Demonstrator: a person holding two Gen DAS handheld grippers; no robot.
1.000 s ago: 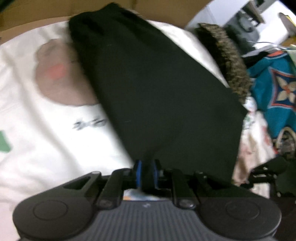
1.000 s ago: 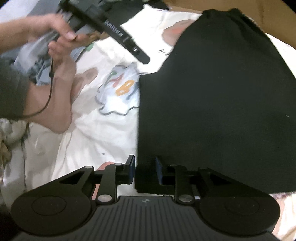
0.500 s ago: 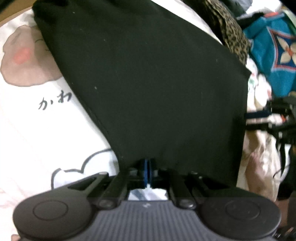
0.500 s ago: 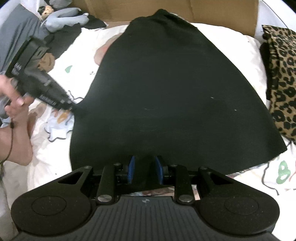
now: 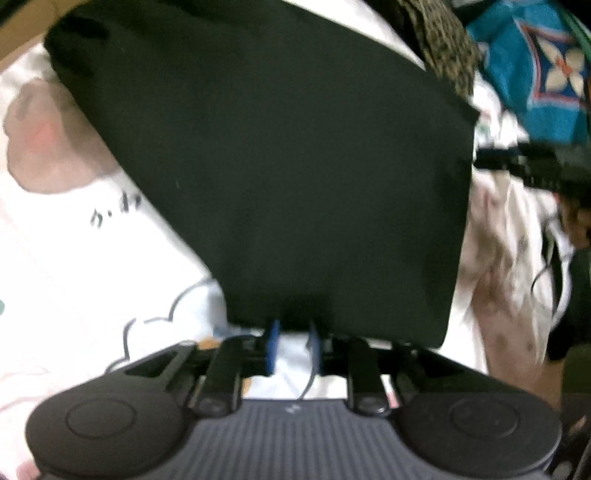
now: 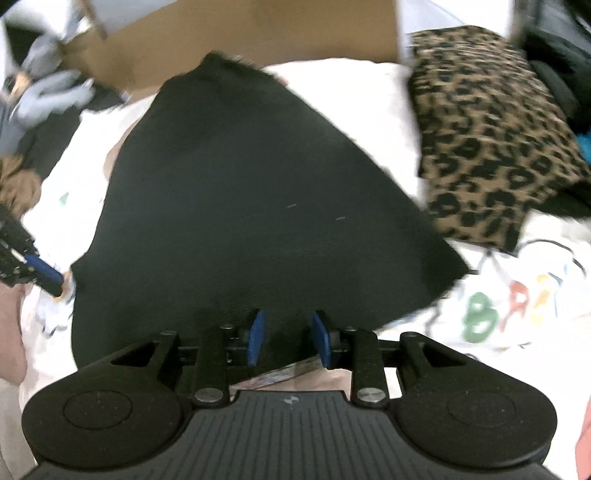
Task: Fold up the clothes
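Observation:
A black garment [image 5: 288,166] lies flat on a white printed bedsheet [image 5: 74,258]; it also shows in the right wrist view [image 6: 251,221]. My left gripper [image 5: 293,341] is open at the garment's near edge, its blue pads apart with white sheet between them. My right gripper [image 6: 288,336] is open at the garment's near hem, with the black cloth lying between and under its blue pads [image 6: 256,336]. The left gripper's tip shows at the left edge of the right wrist view [image 6: 33,271].
A leopard-print cloth [image 6: 487,133] lies to the right of the black garment. A teal patterned cloth [image 5: 535,70] lies at the far right. Brown cardboard [image 6: 277,33] stands behind the sheet. A grey soft toy [image 6: 48,96] lies at the far left.
Both grippers have opened and let go of the black garment. It now lies flat on the sheet, and both grippers have drawn back to its near edge.

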